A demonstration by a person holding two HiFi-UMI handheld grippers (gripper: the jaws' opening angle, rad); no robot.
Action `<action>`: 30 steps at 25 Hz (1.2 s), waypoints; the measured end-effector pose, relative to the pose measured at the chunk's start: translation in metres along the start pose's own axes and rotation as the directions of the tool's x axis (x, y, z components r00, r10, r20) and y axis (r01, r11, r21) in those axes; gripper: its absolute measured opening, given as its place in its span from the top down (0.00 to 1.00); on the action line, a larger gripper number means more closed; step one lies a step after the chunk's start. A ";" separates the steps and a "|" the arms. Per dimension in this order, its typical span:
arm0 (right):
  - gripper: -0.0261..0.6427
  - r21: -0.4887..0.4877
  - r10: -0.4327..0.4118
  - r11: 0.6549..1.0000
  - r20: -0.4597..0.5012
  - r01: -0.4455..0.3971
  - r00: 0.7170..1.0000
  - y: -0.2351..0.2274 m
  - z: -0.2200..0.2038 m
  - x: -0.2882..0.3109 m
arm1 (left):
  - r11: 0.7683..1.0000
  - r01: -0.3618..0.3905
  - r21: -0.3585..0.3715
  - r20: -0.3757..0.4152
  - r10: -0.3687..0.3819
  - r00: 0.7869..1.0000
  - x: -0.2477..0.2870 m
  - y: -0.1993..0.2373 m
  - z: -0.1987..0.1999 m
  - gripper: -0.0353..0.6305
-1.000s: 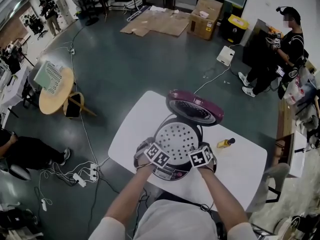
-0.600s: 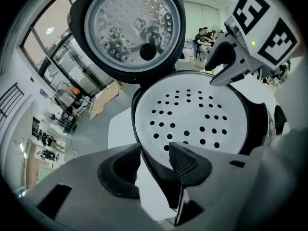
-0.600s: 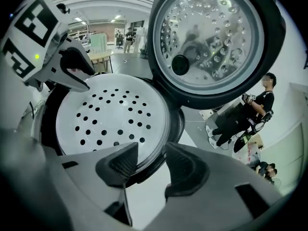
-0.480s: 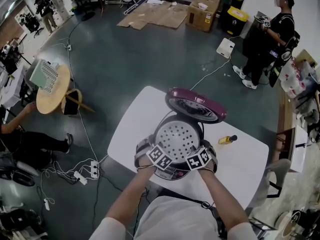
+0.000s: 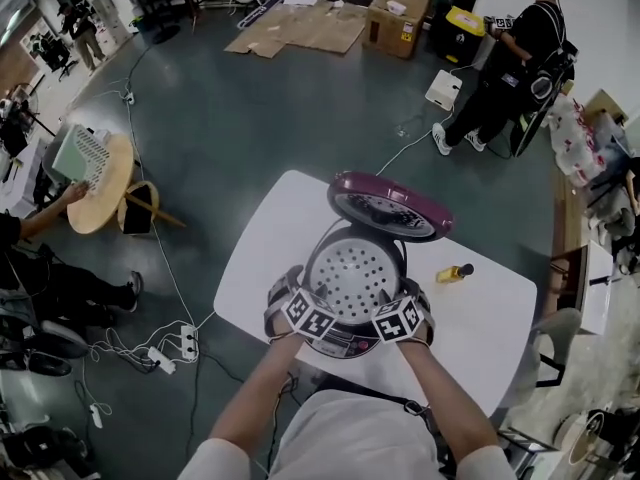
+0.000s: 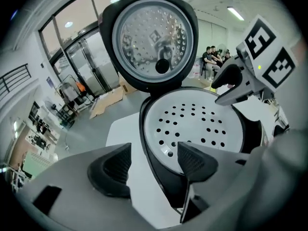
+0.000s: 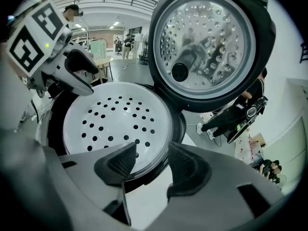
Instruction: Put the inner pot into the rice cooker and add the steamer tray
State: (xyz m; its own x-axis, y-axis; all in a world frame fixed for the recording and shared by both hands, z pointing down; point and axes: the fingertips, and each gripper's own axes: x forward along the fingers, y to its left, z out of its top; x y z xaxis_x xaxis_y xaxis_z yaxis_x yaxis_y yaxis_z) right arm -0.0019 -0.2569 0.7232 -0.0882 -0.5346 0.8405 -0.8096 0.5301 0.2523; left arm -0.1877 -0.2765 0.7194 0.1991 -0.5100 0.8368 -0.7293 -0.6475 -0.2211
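The rice cooker (image 5: 343,346) stands near the front edge of the white table (image 5: 480,338), with its purple lid (image 5: 388,208) tipped open at about twelve o'clock from the bowl. The perforated white steamer tray (image 5: 352,276) sits level in the cooker's mouth, its rim ringed by the dark collar; what lies under it is hidden.

The left gripper (image 6: 154,152) hangs at the tray's seven o'clock and the right gripper (image 7: 153,150) at its five o'clock, both pointing steeply down. The fingers of each have just been spreading and now stand well apart. In each gripper view the edge of the tray and the collar show in the gap, but the ribbed pads press on nothing — neither gripper holds anything.

A small yellow bottle (image 5: 452,272) with a dark cap lies on the table at the cooker's three o'clock, well apart from it. Across the grey floor, a person in dark clothes (image 5: 515,58) stands at about one o'clock, and cardboard boxes (image 5: 392,13) sit near twelve.
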 end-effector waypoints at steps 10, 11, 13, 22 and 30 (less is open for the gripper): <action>0.69 0.131 -0.031 0.991 0.166 0.010 0.986 -0.014 0.008 -0.057 | 0.984 0.100 -0.147 0.218 -0.066 0.974 -0.050 -0.020 0.031 0.61; 0.70 0.145 -0.025 0.989 0.198 -0.004 0.980 -0.014 0.010 -0.065 | 0.982 0.111 -0.153 0.231 -0.074 0.970 -0.055 -0.023 0.031 0.61; 0.73 0.186 -0.002 0.981 0.270 -0.050 0.963 -0.014 0.015 -0.083 | 0.977 0.132 -0.170 0.264 -0.084 0.961 -0.064 -0.029 0.036 0.63; 0.84 0.232 -0.008 0.969 0.382 -0.087 0.924 -0.014 0.006 -0.138 | 0.962 0.181 -0.206 0.365 -0.097 0.926 -0.106 -0.049 0.045 0.76; 0.89 0.213 0.025 0.967 0.467 -0.140 0.884 0.001 -0.015 -0.201 | 0.947 0.193 -0.258 0.410 -0.074 0.909 -0.156 -0.083 0.032 0.84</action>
State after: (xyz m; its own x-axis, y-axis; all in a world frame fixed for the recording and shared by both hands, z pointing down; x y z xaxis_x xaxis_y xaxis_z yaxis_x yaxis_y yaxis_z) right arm 0.0239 -0.1393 0.5619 -0.3694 -0.7663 0.5256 -0.8939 0.4476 0.0243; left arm -0.1374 -0.1614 0.5917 0.5030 -0.6479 0.5720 -0.8209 -0.5652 0.0817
